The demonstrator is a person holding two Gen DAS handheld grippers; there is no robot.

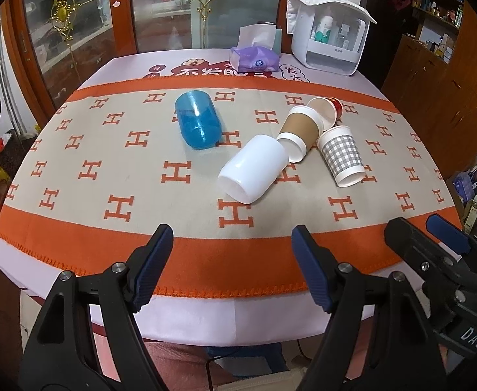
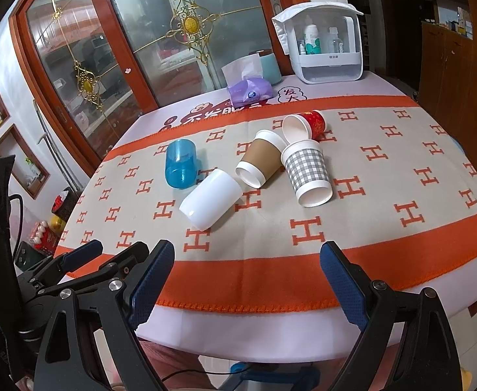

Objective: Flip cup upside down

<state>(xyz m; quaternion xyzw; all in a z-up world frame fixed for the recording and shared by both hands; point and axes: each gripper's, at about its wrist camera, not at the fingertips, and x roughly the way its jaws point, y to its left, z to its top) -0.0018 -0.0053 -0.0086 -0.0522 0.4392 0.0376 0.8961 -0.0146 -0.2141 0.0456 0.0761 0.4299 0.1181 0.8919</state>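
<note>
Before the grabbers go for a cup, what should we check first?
1. Left gripper open and holding nothing: ok.
2. Right gripper open and holding nothing: ok.
3. White cup lies on its side, nearest, with free space toward the grippers: ok.
4. Blue cup lies apart from the others: ok.
5. Brown cup, checked cup and red cup bunched together, little finger room: not ok.
6. Any cup already upside down: not ok, all lie sideways.

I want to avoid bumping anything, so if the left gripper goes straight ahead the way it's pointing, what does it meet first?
Probably the white cup, lying on its side. The open left gripper hangs at the table's near edge with only bare cloth between; depth is unclear.
</note>
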